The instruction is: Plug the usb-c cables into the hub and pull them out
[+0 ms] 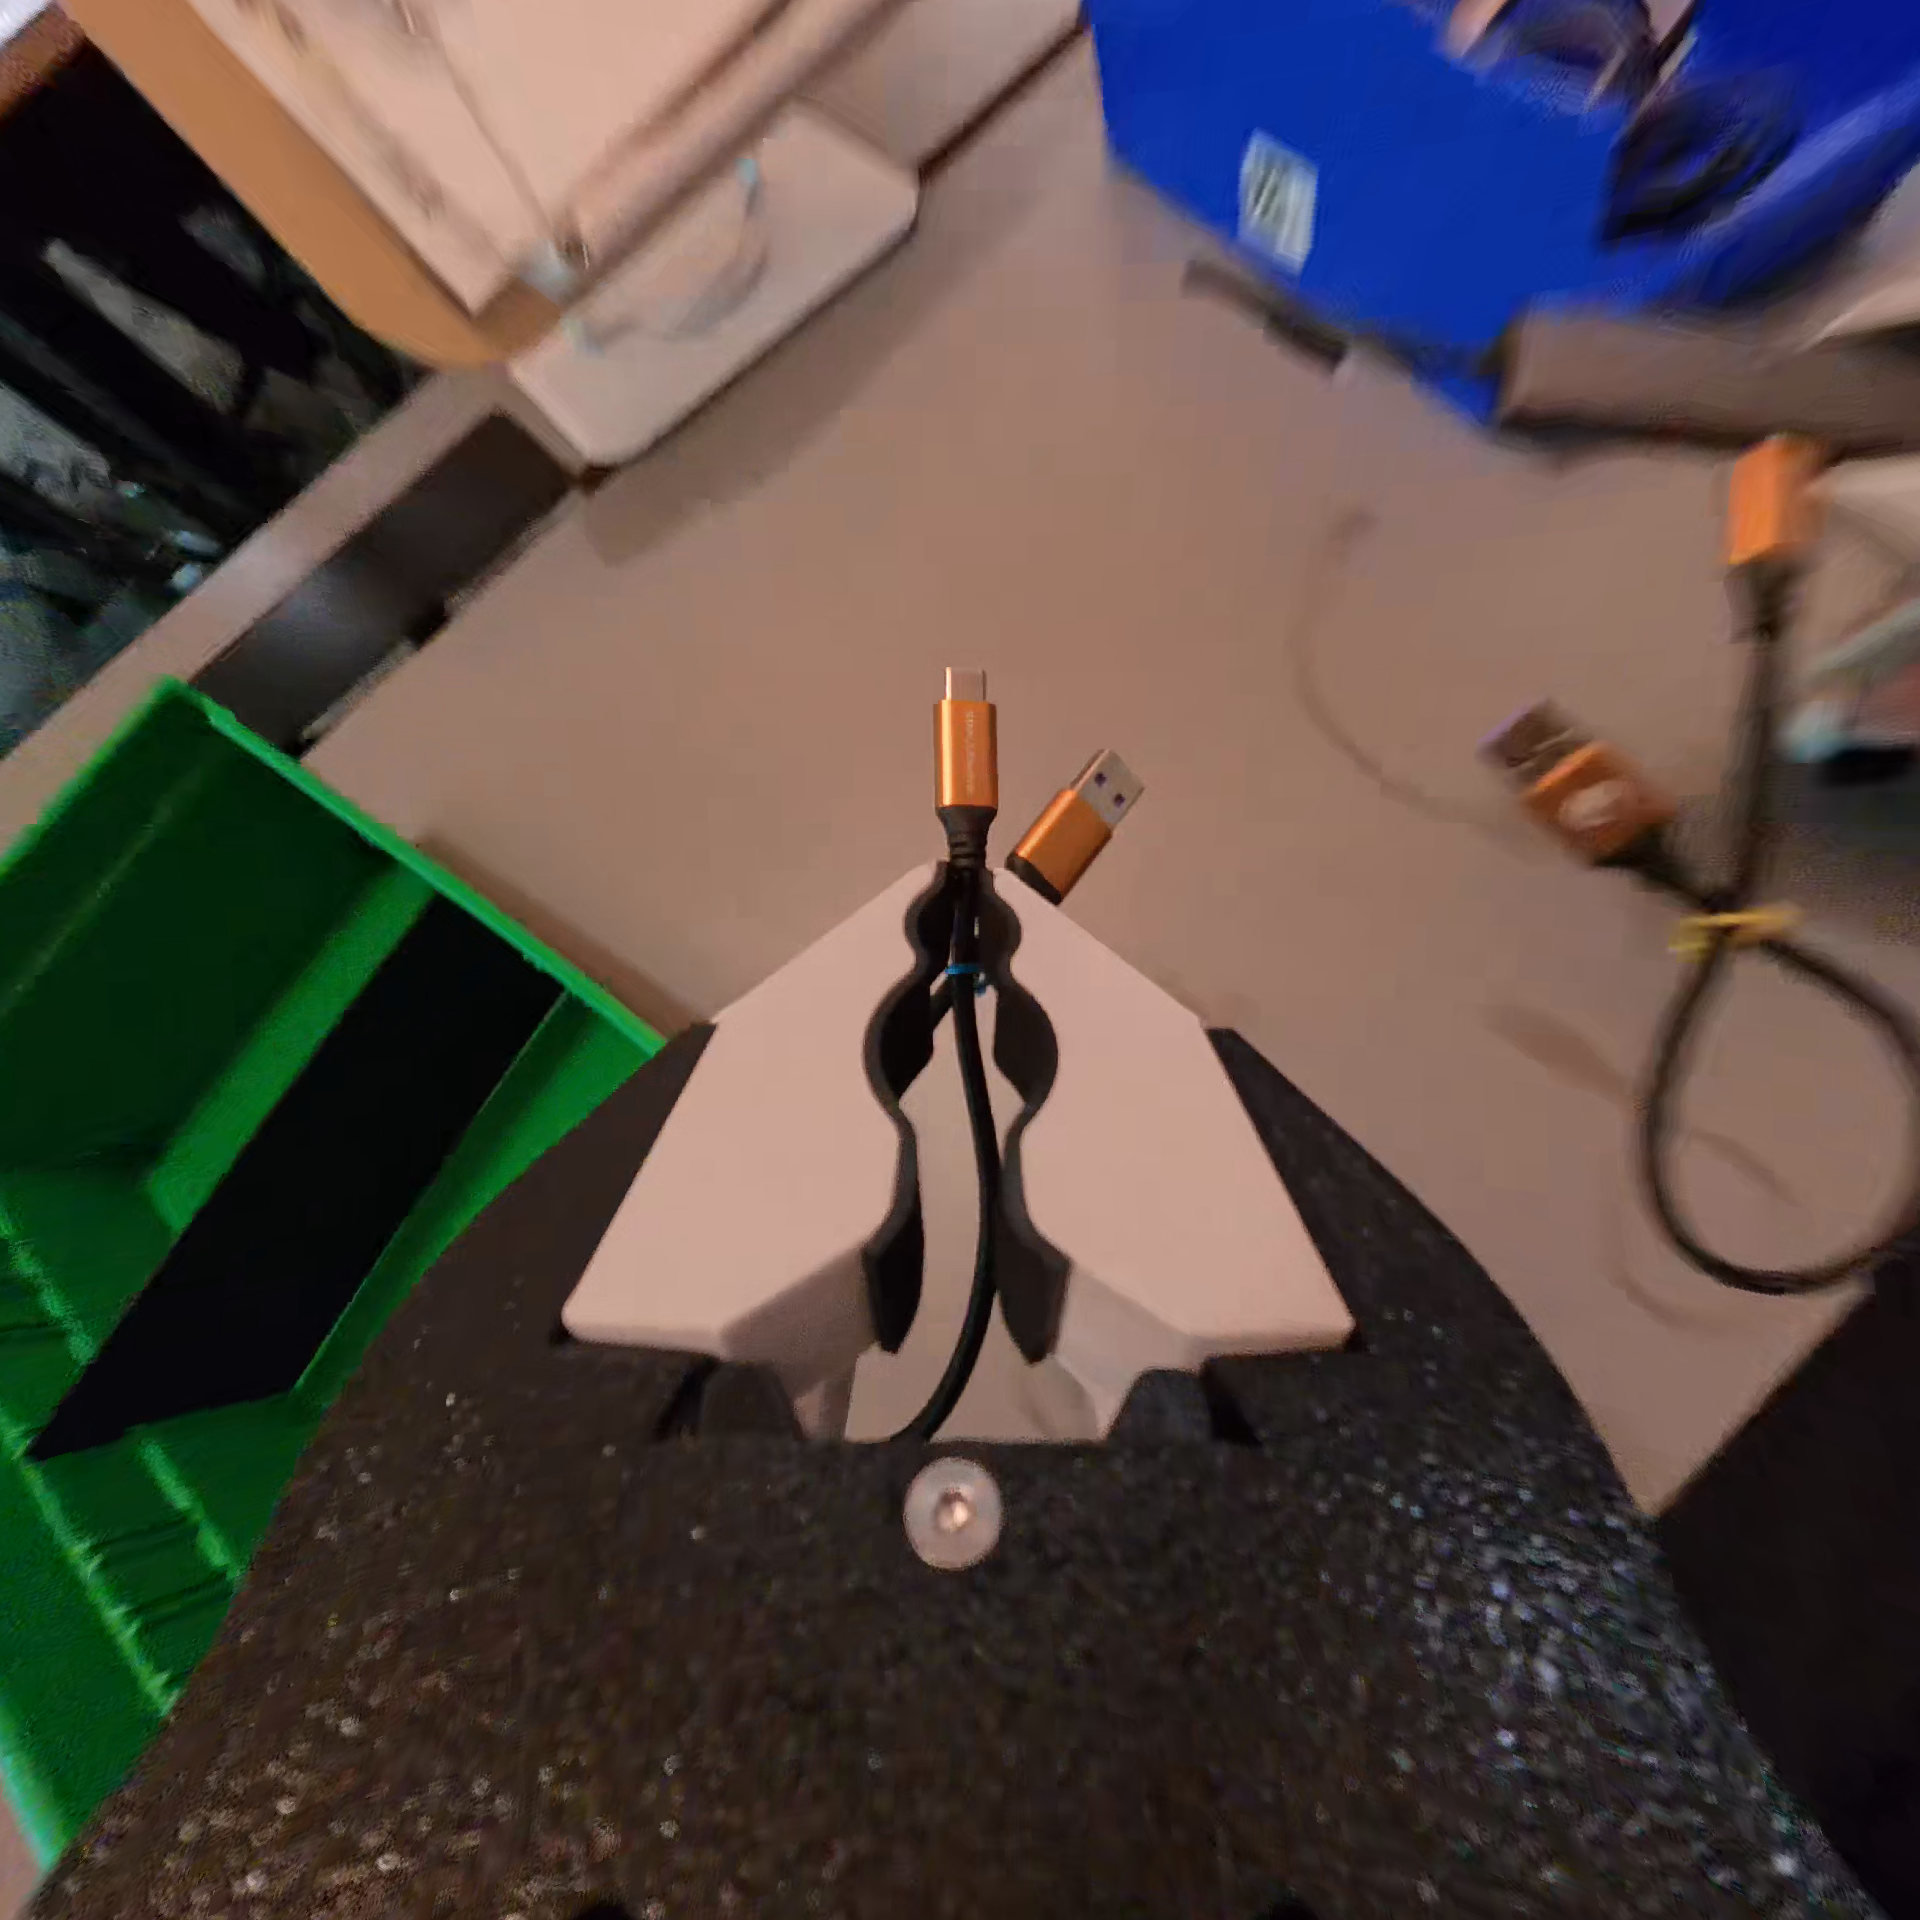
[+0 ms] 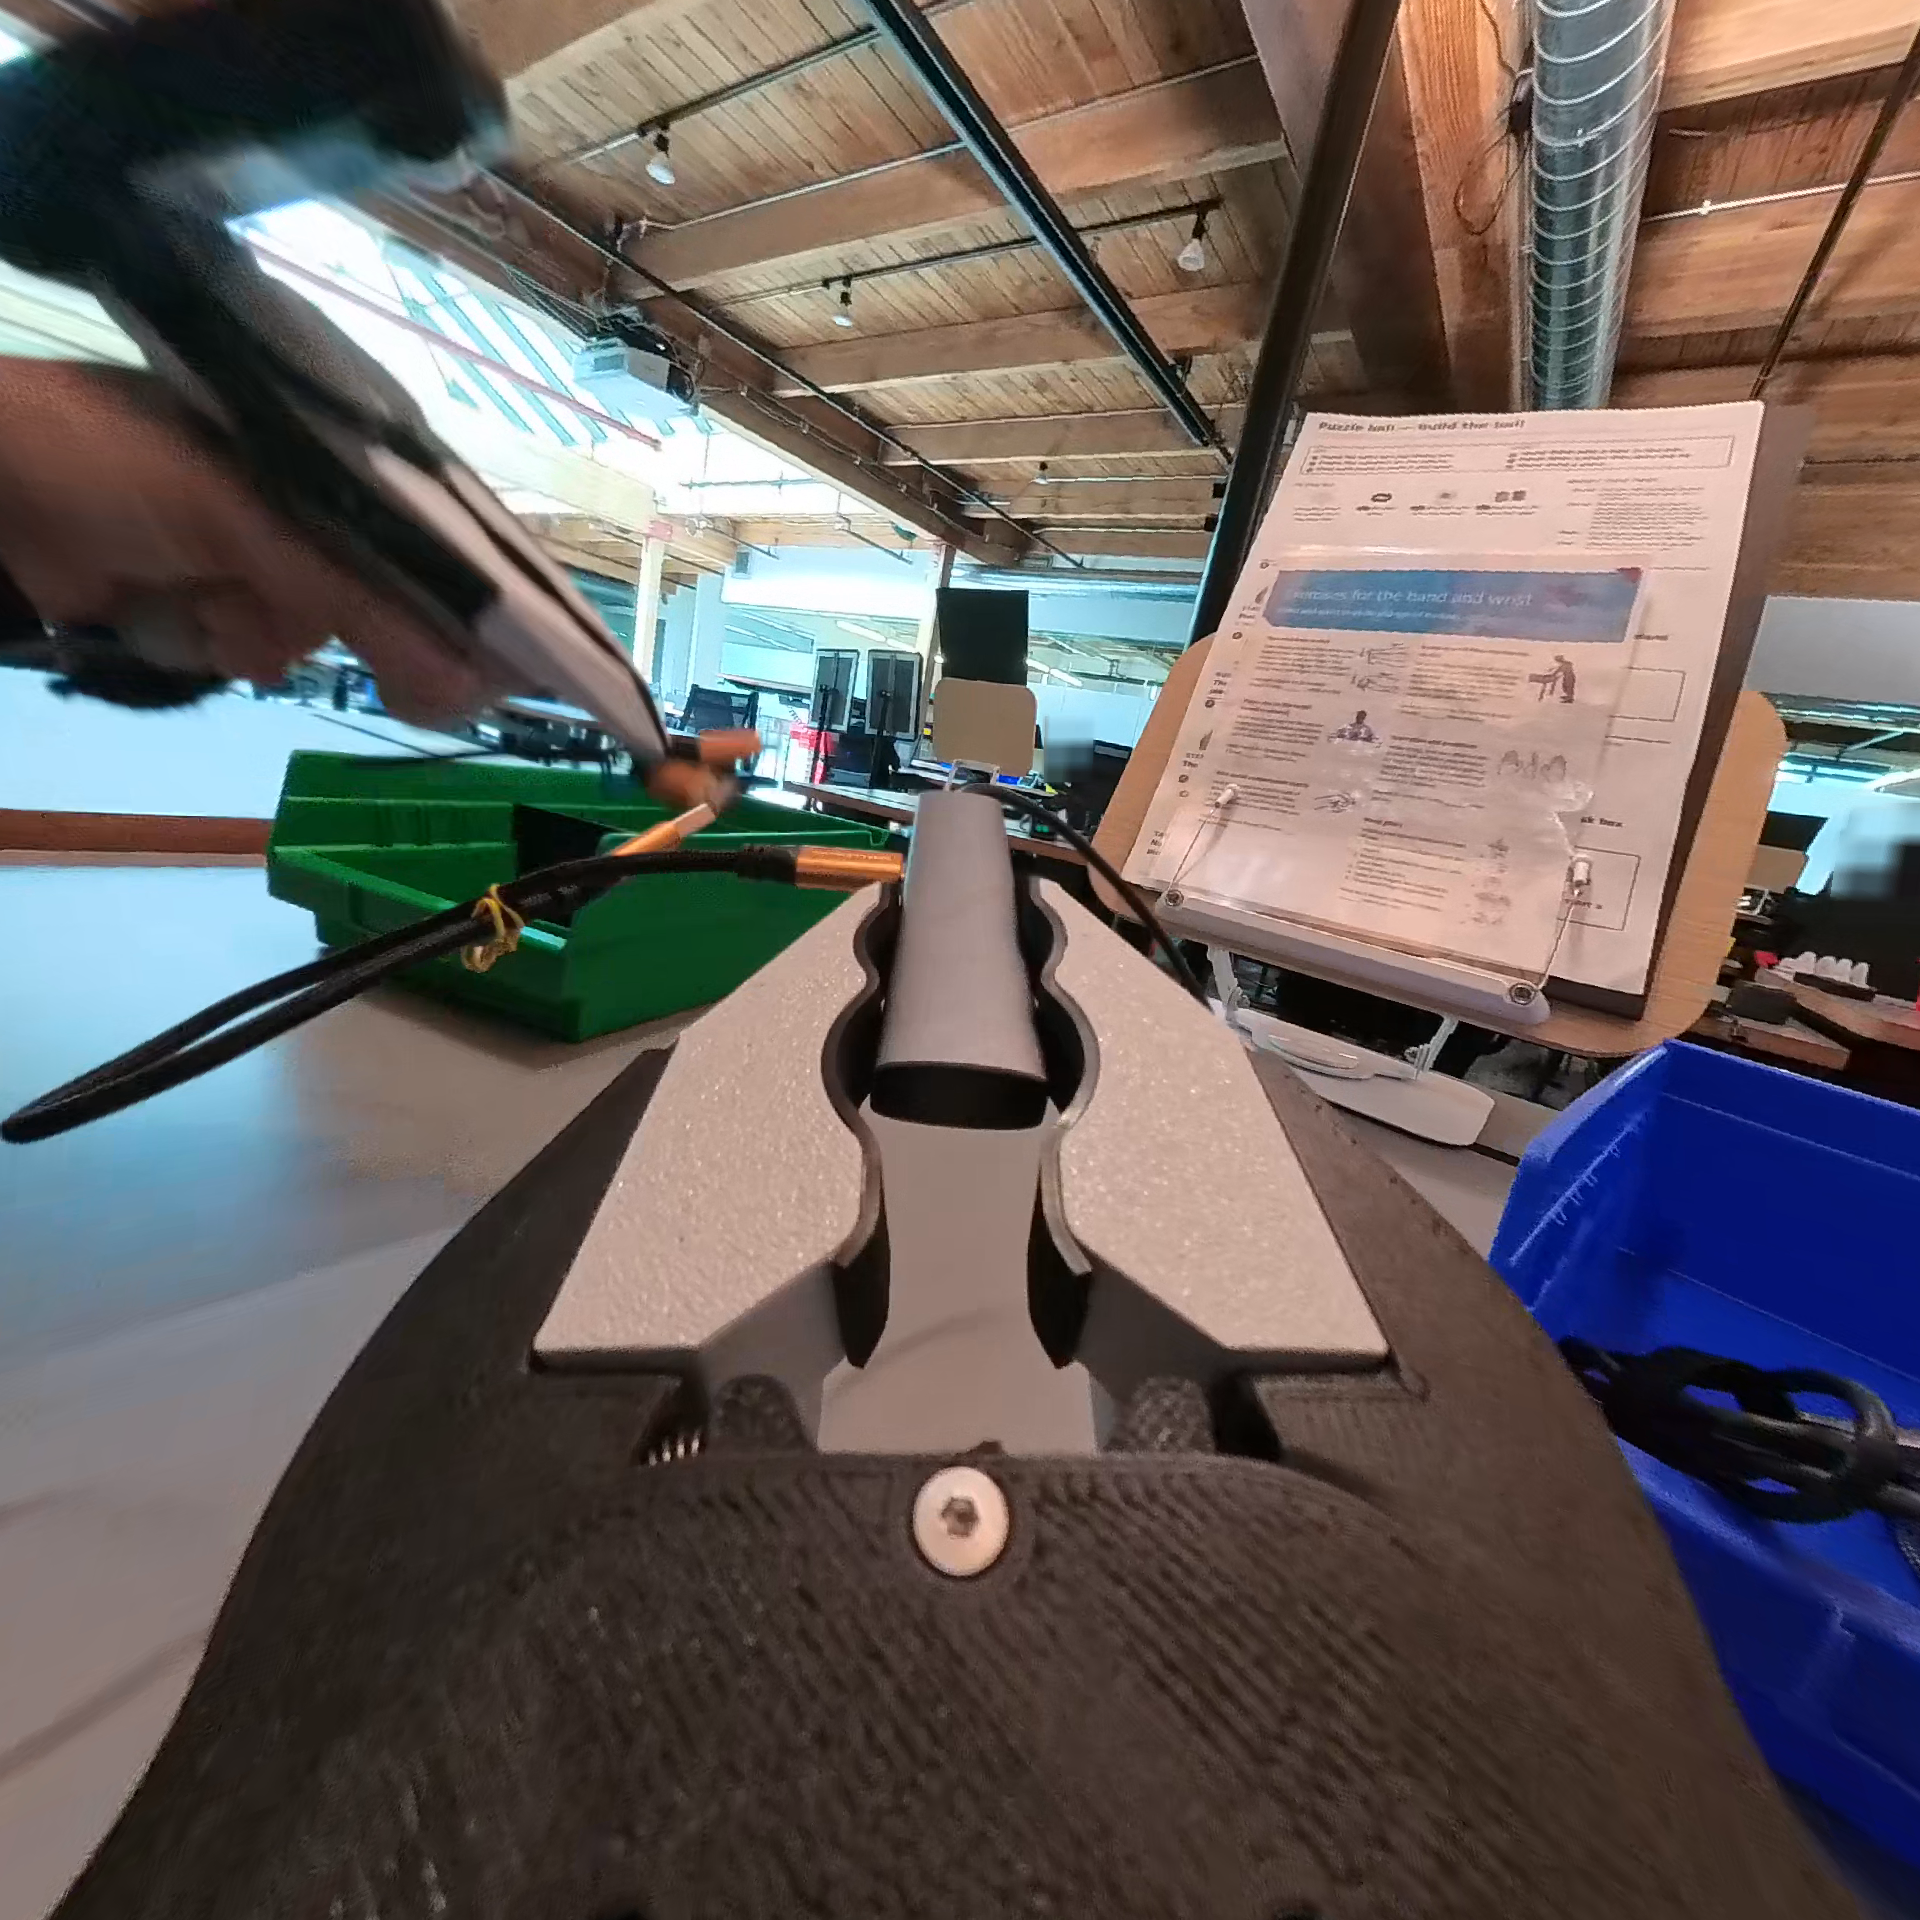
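**Misalignment risk: second cable going to hub side port**

Hub: grey bar clenched lengthwise between the right gripper's fingers, lifted off the table, far end pointing away from the camera. One orange-collared usb-c plug already sits in the hub's left side, its tied black cable sagging left of the hub to the table.

Left gripper is clamped on the second cable just behind its usb-c plug, plug sticking straight out past the tips; the USB-A end dangles beside it.

Risks, my read:
- Grip is on the cord, not the collar, so the plug can pivot and miss the port.
- Hub is unsupported, so a side push could twist it in the grip.
- Loose USB-A end may snag the seated cable.

Pose: left gripper comes down at a slant, left of the hub, above the green bin. Right gripper is level, tilted slightly up.
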`<state>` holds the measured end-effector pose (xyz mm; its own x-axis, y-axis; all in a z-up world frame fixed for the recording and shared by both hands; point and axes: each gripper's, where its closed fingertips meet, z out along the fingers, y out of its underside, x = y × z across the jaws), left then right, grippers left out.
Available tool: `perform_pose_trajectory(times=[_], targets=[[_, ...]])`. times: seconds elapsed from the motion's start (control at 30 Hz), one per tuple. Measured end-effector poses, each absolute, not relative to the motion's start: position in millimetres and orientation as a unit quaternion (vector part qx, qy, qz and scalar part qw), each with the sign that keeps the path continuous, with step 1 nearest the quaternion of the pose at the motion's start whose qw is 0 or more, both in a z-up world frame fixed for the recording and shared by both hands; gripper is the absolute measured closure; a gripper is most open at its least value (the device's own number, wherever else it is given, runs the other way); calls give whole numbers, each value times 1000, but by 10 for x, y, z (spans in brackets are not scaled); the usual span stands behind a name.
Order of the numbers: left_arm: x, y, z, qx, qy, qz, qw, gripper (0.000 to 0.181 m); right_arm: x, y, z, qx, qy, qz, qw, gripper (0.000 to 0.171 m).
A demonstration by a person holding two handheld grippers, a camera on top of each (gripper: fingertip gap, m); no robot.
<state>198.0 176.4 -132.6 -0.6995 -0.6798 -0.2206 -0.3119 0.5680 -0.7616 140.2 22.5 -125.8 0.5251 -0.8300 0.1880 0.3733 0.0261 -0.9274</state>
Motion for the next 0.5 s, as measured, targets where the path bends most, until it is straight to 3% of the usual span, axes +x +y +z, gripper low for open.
perform_pose_trajectory(times=[0.13, 0.27, 0.5], targets=[[1551, 1402, -890, -249, 856, -430, 142, 180, 1414, 238, -1270, -545, 213, -434, 685, 149], [1300, 1110, -1041, -221, 901, -365, 77, 179, 1397, 232, -1252, -543, 200, -463, 671, 149], [1304, 858, -1258, -231, 913, -330, 66, 180, 1379, 271, -1264, -551, 188, -472, 662, 149]])
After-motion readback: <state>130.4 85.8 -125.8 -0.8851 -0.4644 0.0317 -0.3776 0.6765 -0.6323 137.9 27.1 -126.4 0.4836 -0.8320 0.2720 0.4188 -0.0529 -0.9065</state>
